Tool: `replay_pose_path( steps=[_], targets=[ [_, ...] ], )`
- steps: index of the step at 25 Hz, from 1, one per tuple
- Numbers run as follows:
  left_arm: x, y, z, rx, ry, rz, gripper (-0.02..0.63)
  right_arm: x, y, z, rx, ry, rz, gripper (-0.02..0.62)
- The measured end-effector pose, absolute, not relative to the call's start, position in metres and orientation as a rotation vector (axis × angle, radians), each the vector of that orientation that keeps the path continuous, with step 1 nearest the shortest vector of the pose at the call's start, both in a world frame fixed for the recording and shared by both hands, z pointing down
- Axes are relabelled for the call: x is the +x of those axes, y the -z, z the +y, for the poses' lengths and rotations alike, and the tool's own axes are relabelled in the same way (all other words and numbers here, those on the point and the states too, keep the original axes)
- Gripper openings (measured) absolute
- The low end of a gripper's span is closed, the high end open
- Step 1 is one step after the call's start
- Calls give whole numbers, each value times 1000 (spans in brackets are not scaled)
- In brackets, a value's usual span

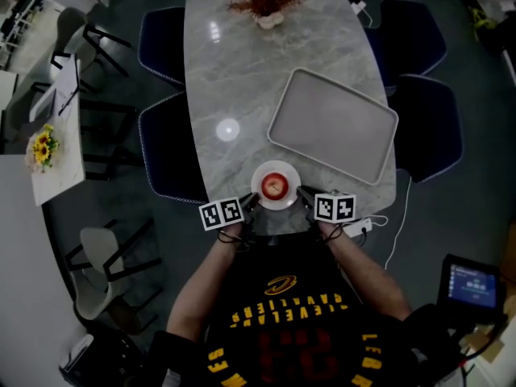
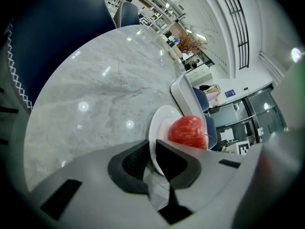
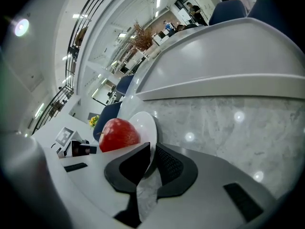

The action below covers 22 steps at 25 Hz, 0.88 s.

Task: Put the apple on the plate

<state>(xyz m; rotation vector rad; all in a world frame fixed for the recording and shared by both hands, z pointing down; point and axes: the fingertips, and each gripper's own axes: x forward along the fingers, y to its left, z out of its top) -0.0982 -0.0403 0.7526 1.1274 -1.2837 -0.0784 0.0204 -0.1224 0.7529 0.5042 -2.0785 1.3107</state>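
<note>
A red apple (image 1: pixel 274 185) lies on a small white plate (image 1: pixel 275 168) at the near end of the marble table (image 1: pixel 242 79). My left gripper (image 1: pixel 251 201) sits at the plate's left rim and my right gripper (image 1: pixel 302 196) at its right rim. In the left gripper view the plate (image 2: pixel 159 128) rim runs between the two dark pads (image 2: pixel 131 163), which stand close on it, and the apple (image 2: pixel 188 131) lies just beyond. The right gripper view shows the same: the pads (image 3: pixel 169 163) close on the plate (image 3: pixel 145 125) rim, with the apple (image 3: pixel 119 134) to the left.
A large grey tray (image 1: pixel 332 126) lies right behind the plate, slightly to the right. A vase of dried twigs (image 1: pixel 266 2) stands at the table's far end. Dark blue chairs (image 1: pixel 165 147) line both sides. The table's near edge runs just under the grippers.
</note>
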Motion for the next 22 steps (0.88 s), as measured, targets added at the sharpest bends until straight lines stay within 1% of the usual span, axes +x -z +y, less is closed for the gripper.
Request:
replay_pose_path(
  steps=[6, 10, 22],
  targets=[
    [-100, -748, -50, 1146, 129, -1255, 41, 24, -750, -128, 527, -1483, -2047, 37],
    [-109, -738, -49, 1177, 166, -1229, 41, 19, -739, -121, 552, -1541, -2051, 37],
    [-129, -676, -64, 1339, 271, -1127, 35, 10, -669, -117, 683, -1666, -2190, 34]
  ],
)
